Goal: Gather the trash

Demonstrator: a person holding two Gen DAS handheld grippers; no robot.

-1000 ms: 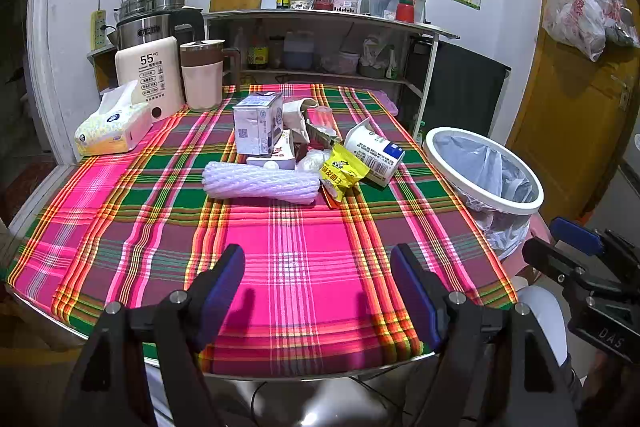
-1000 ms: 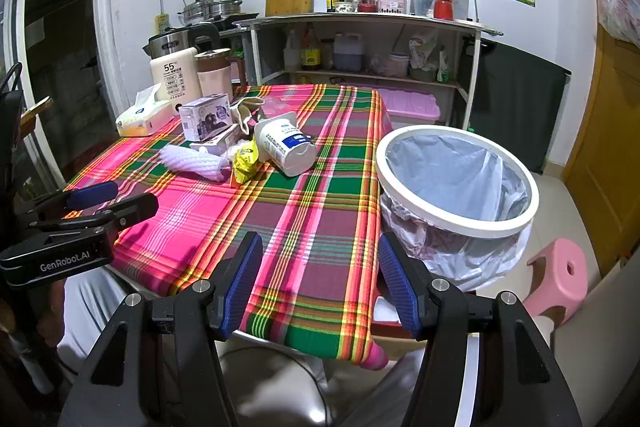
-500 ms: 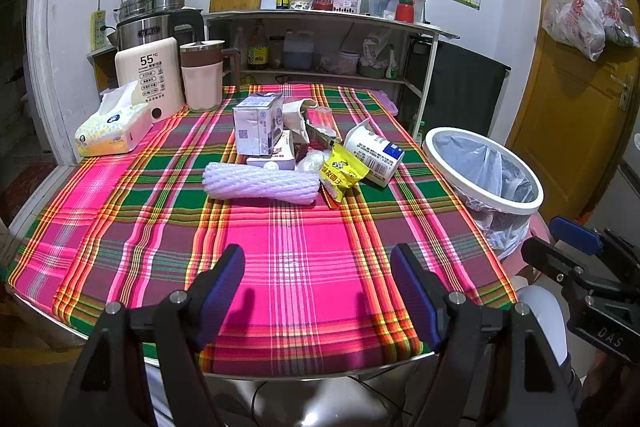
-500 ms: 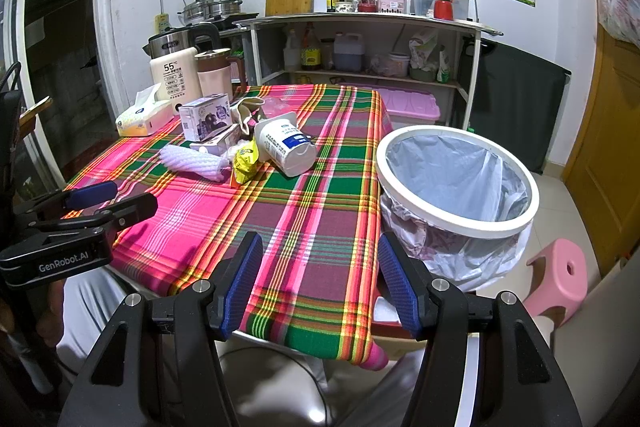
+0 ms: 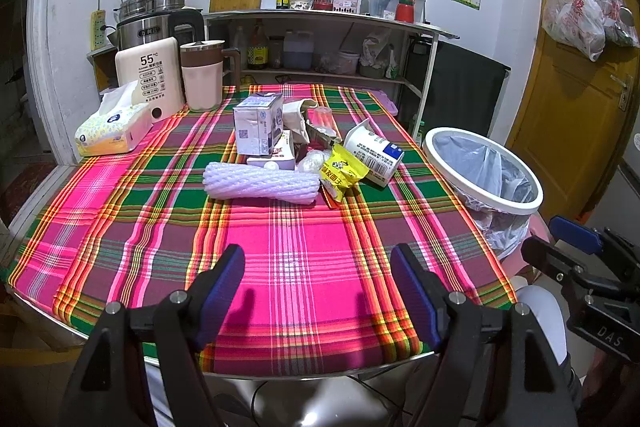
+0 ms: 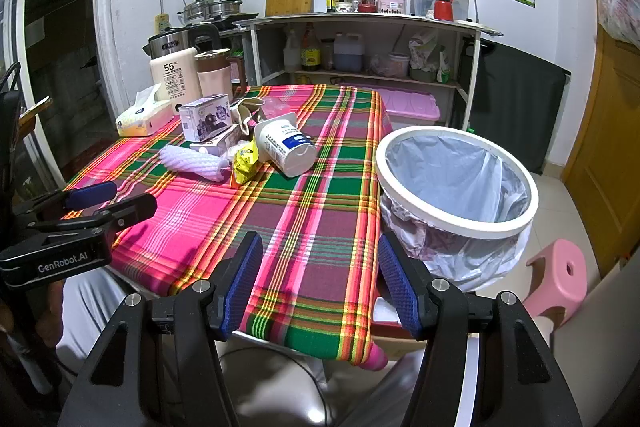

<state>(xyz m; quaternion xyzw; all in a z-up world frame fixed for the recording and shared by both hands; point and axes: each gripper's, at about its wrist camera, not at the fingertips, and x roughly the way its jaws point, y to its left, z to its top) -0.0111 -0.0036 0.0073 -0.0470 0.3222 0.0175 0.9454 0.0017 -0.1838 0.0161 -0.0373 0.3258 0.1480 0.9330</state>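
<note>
Both the left gripper [image 5: 318,291] and right gripper [image 6: 318,283] are held spread and empty at the desk's [image 5: 300,267] near edge, the trash pile [image 5: 304,155] lying straight ahead, the bin [image 6: 456,223] nearer the right.

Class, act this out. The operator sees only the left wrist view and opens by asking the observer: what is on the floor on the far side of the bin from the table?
Observer: A pink stool stands on the floor next to the white bin.
Operator: Is the right claw holding anything?
Observer: No. The right claw is open and there is nothing between its fingers.
Operator: Is there any marking on the left claw?
Observer: Yes. The side of the left claw reads GenRobot.AI.
</note>
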